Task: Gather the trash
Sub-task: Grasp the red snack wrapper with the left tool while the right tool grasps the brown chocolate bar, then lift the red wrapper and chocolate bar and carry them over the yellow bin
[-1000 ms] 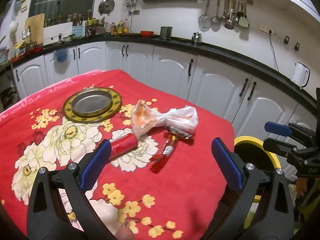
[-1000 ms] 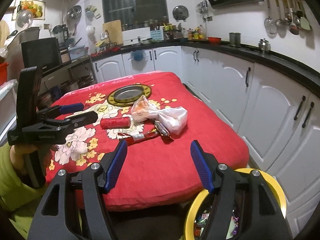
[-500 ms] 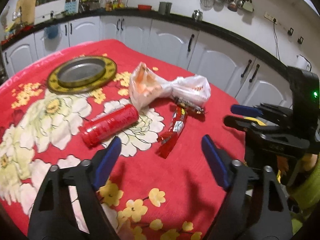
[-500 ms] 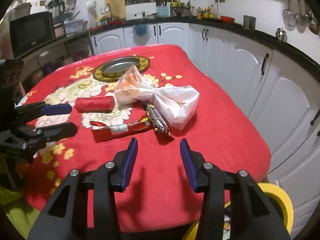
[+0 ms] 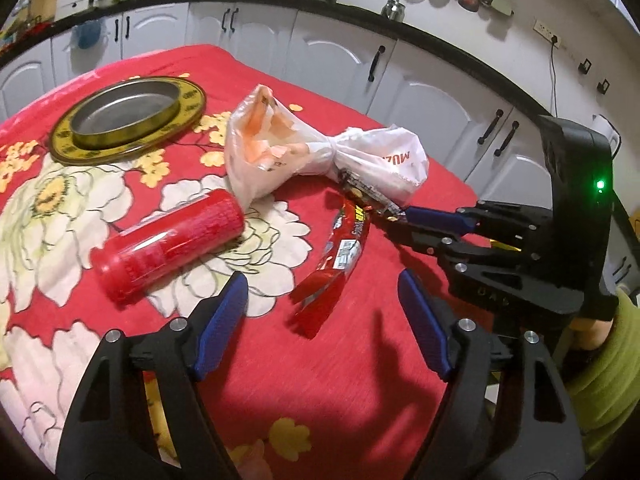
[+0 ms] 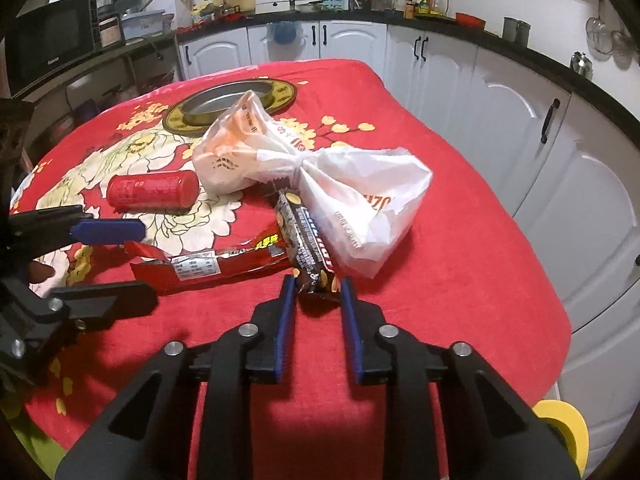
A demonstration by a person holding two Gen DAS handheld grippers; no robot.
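On the red flowered tablecloth [image 5: 320, 380] lie a red can [image 5: 168, 246] on its side, a red snack wrapper [image 5: 340, 256], a dark brown snack wrapper [image 6: 306, 248] and a knotted white plastic bag [image 5: 320, 152]. My left gripper [image 5: 322, 292] is open, its tips either side of the red wrapper's near end. My right gripper [image 6: 316, 286] is partly open, its tips flanking the near end of the dark wrapper; it also shows in the left wrist view [image 5: 404, 220]. The can [image 6: 154, 192], red wrapper [image 6: 212, 266] and bag [image 6: 320, 176] show in the right wrist view.
A round metal tray [image 5: 128, 116] with a gold rim sits at the table's far side. White cabinets [image 5: 420, 92] under a dark counter ring the table. A yellow bin rim [image 6: 568, 436] shows low right, beside the table edge.
Both grippers have moved forward and down toward the trash. The right gripper's jaws have narrowed around the dark wrapper's end. The left gripper now straddles the red wrapper's end.
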